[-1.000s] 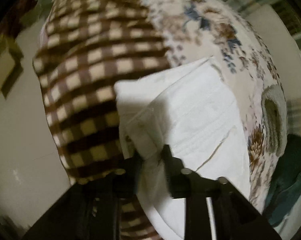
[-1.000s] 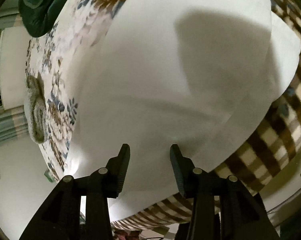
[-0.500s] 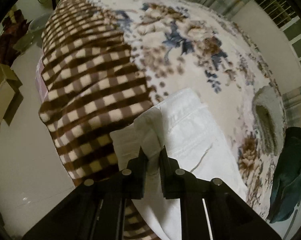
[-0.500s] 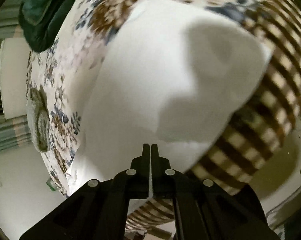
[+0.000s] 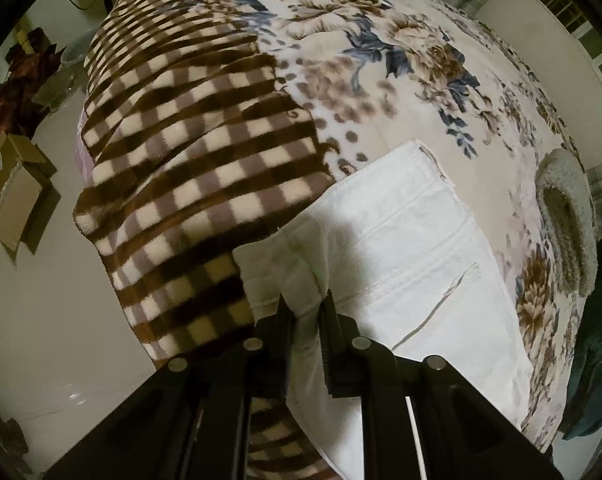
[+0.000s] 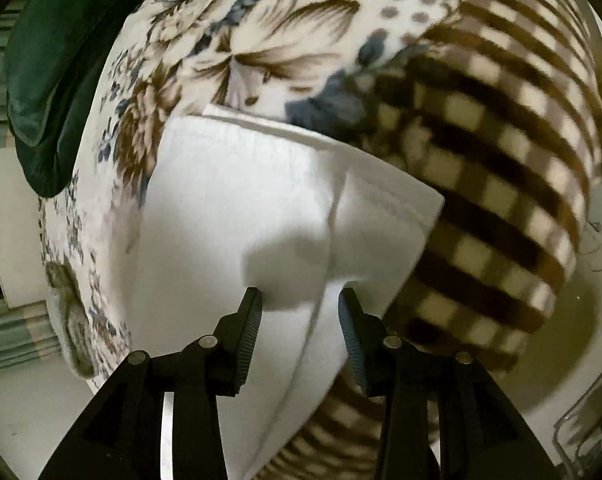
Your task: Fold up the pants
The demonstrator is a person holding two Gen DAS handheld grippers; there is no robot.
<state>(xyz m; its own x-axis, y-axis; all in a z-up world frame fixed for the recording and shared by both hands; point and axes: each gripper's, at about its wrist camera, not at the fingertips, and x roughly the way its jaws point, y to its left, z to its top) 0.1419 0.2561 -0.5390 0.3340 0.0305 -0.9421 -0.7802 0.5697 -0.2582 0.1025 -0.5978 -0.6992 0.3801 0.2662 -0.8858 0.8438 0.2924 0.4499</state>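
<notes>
White pants [image 5: 413, 248] lie folded on a bed, part on the floral blanket, part on the brown checked one. My left gripper [image 5: 304, 309] is shut on a bunched near corner of the pants and lifts it a little. In the right wrist view the pants [image 6: 237, 208] fill the middle. My right gripper [image 6: 300, 300] is open, its fingers either side of a raised fold of the white cloth.
A brown checked blanket [image 5: 189, 152] covers the bed's left side and a floral blanket [image 5: 401, 64] the rest. A grey fuzzy slipper [image 5: 567, 216] and a dark green garment [image 6: 57, 68] lie on the bed. Cardboard boxes [image 5: 13, 196] stand on the floor.
My left gripper closed on the pants' corner and pulled back, lifting it. My right gripper closed half a second ago and has now opened again over the fold.
</notes>
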